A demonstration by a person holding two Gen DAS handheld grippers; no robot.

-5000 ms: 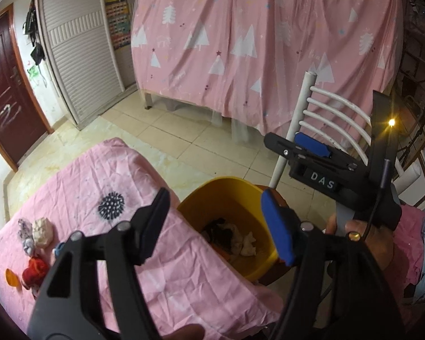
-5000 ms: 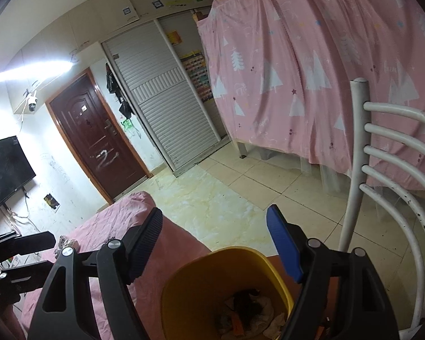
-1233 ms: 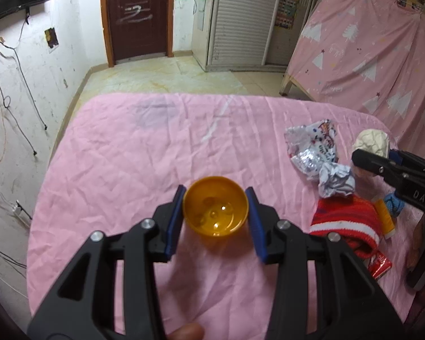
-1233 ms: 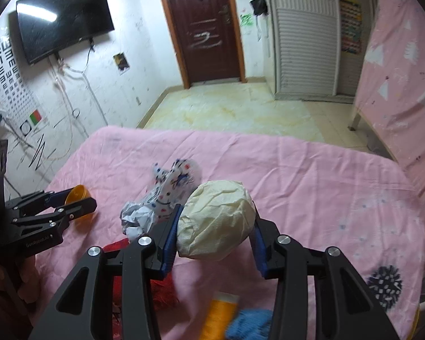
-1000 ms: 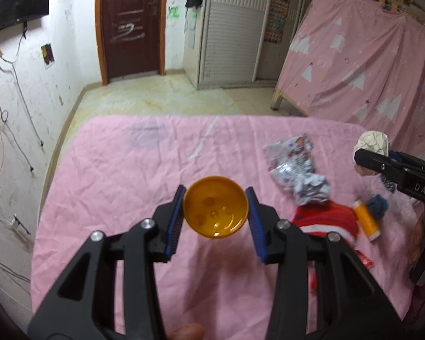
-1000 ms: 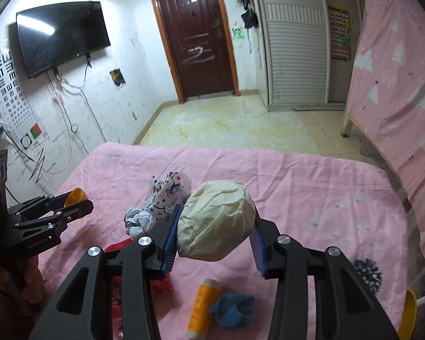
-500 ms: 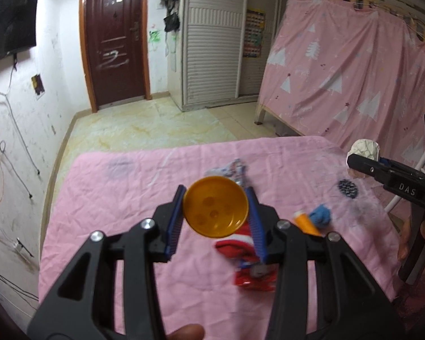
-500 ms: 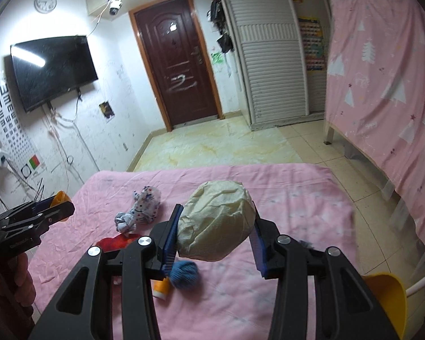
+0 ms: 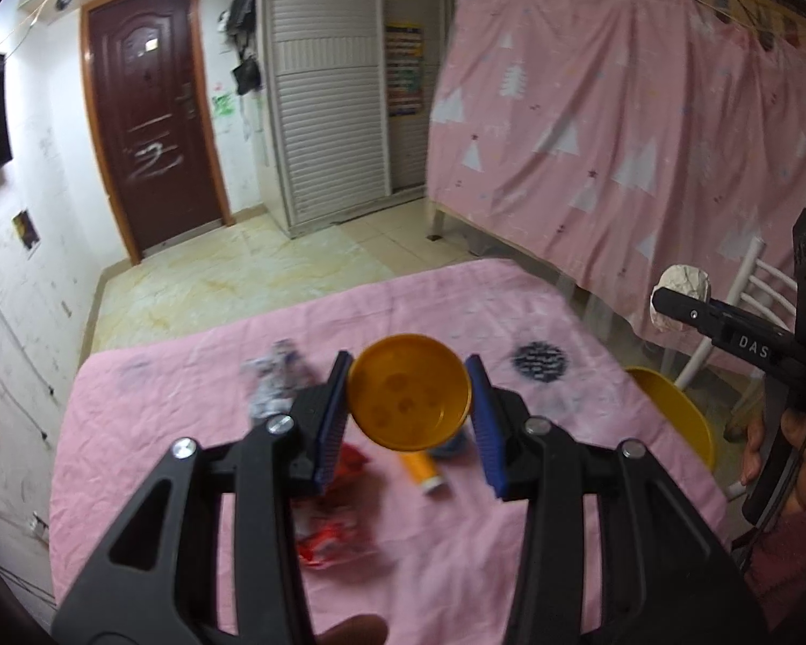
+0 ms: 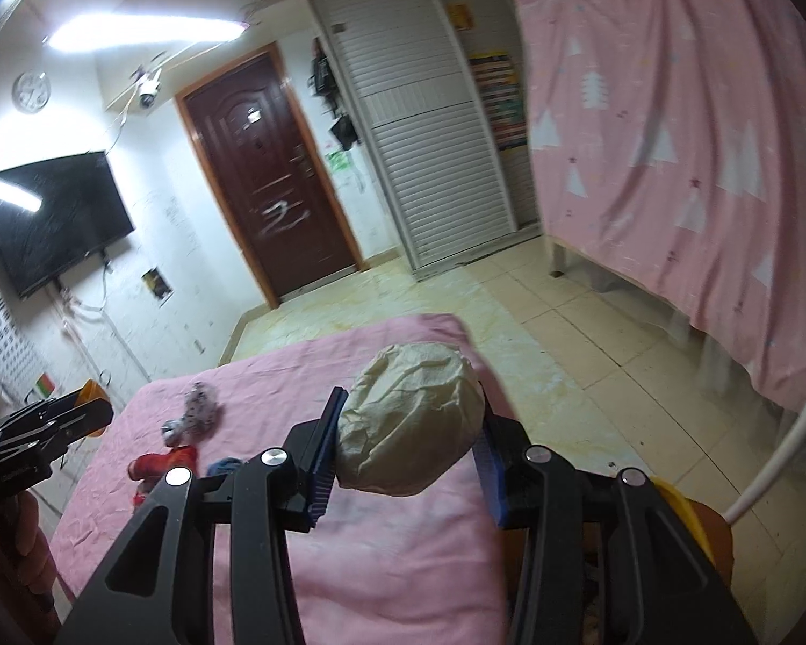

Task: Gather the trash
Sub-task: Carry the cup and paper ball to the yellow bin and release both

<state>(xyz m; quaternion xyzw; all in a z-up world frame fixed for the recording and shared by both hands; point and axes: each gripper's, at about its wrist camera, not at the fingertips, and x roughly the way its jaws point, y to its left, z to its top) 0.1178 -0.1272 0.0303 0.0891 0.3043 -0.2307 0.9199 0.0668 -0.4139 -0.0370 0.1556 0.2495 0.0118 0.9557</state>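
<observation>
The left gripper [image 9: 408, 403] pinches an orange cup [image 9: 407, 399] between its blue fingers [image 9: 330, 422], the cup's open mouth turned toward the camera, held above the desk [image 9: 199, 376], which is covered by a pink cloth.

The right gripper [image 10: 409, 430] pinches a cream paper ball [image 10: 409, 426] between its fingers [image 10: 322, 457]. In the left view the same ball [image 9: 679, 295] shows at the tip of the right gripper [image 9: 688, 303], up beyond the desk's right edge and above a yellow bin [image 9: 677, 419]. The bin stands beside the desk at the foot of a white chair [image 9: 747, 290]. In the right view only a sliver of the bin's rim [image 10: 682, 505] shows at the lower right.

Trash lies on the desk below the cup: a crumpled foil wrapper [image 9: 276, 381], a red wrapper [image 9: 330, 532], an orange tube [image 9: 422, 470] with a white end, and a blue thing [image 9: 451, 443] just beside the tube, mostly hidden by the cup. These are blurred, so what the blue thing is cannot be told; it may be yarn. From the right view the wrapper [image 10: 196, 411], a red item [image 10: 161, 465] and the blue thing [image 10: 223, 466] lie in the desk's left half, with the left gripper [image 10: 88, 408] and its cup at the left edge.

A dark round print [image 9: 540, 357] marks the cloth near the bin side. A hand [image 9: 800, 457] grips the right gripper's handle.
</observation>
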